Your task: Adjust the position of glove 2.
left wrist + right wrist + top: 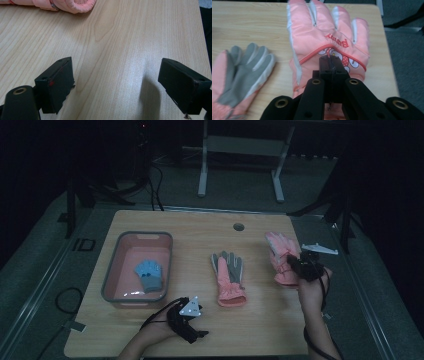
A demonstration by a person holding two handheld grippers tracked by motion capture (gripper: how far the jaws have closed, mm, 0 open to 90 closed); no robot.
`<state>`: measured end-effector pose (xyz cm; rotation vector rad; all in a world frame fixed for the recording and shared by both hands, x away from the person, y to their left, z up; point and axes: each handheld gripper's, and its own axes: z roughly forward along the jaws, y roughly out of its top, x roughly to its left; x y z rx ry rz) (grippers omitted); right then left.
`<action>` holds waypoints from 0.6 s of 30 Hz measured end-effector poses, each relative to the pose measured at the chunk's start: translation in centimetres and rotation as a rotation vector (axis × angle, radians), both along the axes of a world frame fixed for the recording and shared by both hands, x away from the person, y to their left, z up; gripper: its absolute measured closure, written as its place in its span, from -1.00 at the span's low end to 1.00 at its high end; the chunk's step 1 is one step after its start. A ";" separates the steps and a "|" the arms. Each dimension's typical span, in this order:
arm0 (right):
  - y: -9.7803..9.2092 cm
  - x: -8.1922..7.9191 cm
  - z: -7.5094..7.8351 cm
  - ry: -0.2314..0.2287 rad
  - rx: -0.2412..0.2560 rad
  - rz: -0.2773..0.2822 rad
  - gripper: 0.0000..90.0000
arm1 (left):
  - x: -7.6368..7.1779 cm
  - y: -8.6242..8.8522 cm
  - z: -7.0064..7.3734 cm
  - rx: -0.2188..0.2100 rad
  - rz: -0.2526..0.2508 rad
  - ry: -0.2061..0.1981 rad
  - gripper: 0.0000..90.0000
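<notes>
High view: I'm seeing the right gripper sitting near the right edge of the counter, fingers clamped on the cuff end of the pink glove, which is lifting off the surface with its fingertips pointing toward the far edge. A second glove with a grey palm is lying flat near the counter's middle, cuff toward the near edge, well apart from the held one. A grey-rimmed pink basin is sitting toward the left edge with a blue glove lying inside it. The left gripper is resting by the near edge, just beside the basin's near right corner.

Left gripper view: I'm looking along the fingers, which are standing wide apart with bare wood between them, holding nothing. The second glove's pink cuff is showing at the top, apart from the fingers.

Right gripper view: the fingers are pressing together on the back of the pink glove, just below its red lettering and cartoon print. The glove's fingertips are reaching toward the far edge of the counter. The second glove is lying palm up to one side, not touching the held one.
</notes>
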<state>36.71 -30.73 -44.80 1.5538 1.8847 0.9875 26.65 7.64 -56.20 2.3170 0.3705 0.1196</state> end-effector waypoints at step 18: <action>2.8 -0.6 -7.2 0.133 -0.009 -0.108 0.97 | -0.1 -0.1 0.0 0.005 -0.011 -0.004 -0.70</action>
